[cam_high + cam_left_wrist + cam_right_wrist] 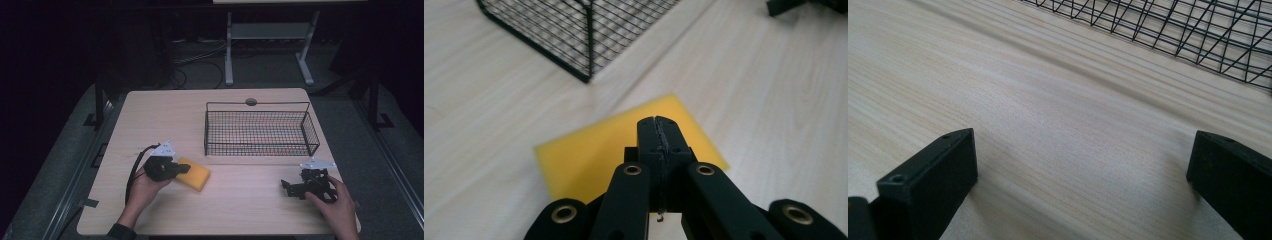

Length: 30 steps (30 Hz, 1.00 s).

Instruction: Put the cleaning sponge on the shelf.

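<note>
The left claw (659,131) is seen pressed fully shut over the yellow sponge (589,150), apparently gripping nothing. The sponge is not yet in the wire basket (260,131), which lies beyond on the bench (165,110). The right claw (1083,165) is held wide open, empty. Counted: one sponge, one basket, two claws.

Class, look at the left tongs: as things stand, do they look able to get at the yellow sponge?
Probably yes. The left tongs hover right over the sponge with nothing between, but their jaws are shut together and would have to open before gripping it.
</note>
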Motion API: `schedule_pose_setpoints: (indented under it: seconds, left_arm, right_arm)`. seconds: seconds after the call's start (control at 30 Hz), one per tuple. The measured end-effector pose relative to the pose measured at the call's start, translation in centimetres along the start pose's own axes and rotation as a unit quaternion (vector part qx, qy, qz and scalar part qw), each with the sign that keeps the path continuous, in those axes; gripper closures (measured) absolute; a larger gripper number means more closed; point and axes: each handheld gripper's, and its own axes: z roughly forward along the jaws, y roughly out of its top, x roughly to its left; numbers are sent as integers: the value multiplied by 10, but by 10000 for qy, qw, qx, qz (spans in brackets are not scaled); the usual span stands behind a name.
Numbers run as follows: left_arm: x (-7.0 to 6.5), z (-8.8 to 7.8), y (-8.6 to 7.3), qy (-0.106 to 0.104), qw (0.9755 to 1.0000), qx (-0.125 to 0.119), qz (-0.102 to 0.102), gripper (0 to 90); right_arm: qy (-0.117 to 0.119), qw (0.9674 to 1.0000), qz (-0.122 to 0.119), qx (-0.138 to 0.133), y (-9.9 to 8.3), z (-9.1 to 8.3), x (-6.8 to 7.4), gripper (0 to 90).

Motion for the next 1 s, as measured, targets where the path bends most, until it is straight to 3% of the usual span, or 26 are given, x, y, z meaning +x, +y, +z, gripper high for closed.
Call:
schedule_pose_setpoints:
  seconds: [0.03,0.4,0.8,1.0]
  left_arm:
    - [7,-1,4,59,10000,14,-11,898]
    - [33,6,19,370,9991,180,36,899]
    - [49,31,26,525,9970,551,146,898]
    - [52,33,23,561,9962,657,113,898]
  right_arm:
    - [0,10000,-1,0,0,0,0,0]
    - [0,10000,0,-1,0,0,0,0]
    - [1,10000,0,-1,0,0,0,0]
    - [-1,10000,0,0,0,0,0,0]
